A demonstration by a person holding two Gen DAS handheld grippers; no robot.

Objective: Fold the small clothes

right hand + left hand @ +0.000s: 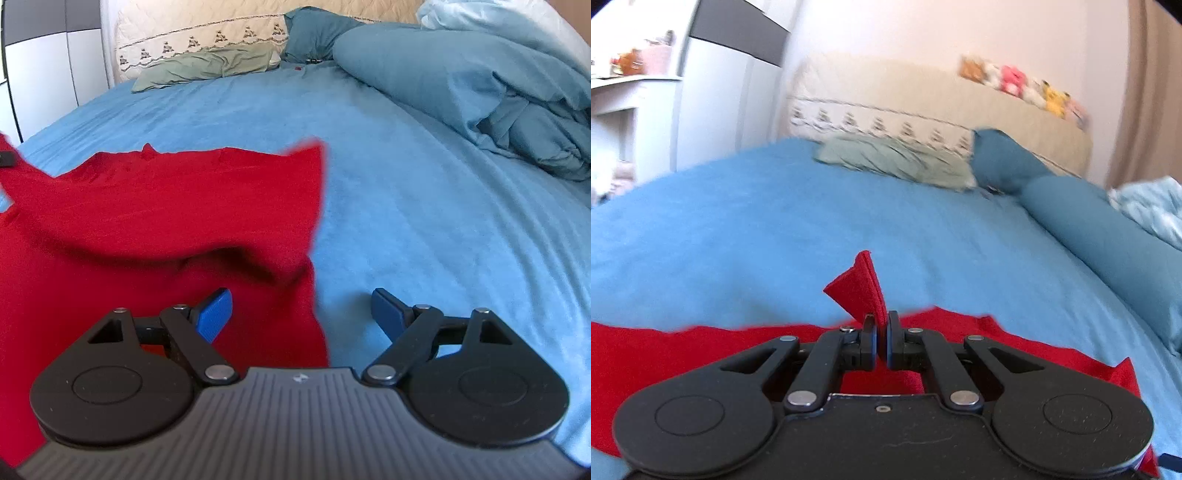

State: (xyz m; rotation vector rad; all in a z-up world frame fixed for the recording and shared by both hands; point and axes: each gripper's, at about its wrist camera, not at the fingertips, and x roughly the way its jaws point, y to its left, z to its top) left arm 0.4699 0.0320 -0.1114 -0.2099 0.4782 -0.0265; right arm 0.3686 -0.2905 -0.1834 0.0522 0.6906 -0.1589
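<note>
A small red garment (155, 206) lies on the blue bedsheet (424, 206), rumpled, with one corner raised at its far right. In the left wrist view my left gripper (882, 334) is shut on a fold of the red garment (862, 288), which sticks up in a point above the pads; the rest of the cloth spreads under the gripper. In the right wrist view my right gripper (301, 314) stands wide open over the garment's right edge. Its left blue pad (216, 314) is above the red cloth, its right pad (388, 314) above bare sheet. Nothing is pressed between them.
A pale green pillow (897, 158) and a dark teal bolster (1067, 218) lie by the cream headboard (923, 99). A bunched light blue duvet (509, 85) fills the bed's right side. White cabinets (713, 103) stand left of the bed. Soft toys (1023, 85) line the headboard top.
</note>
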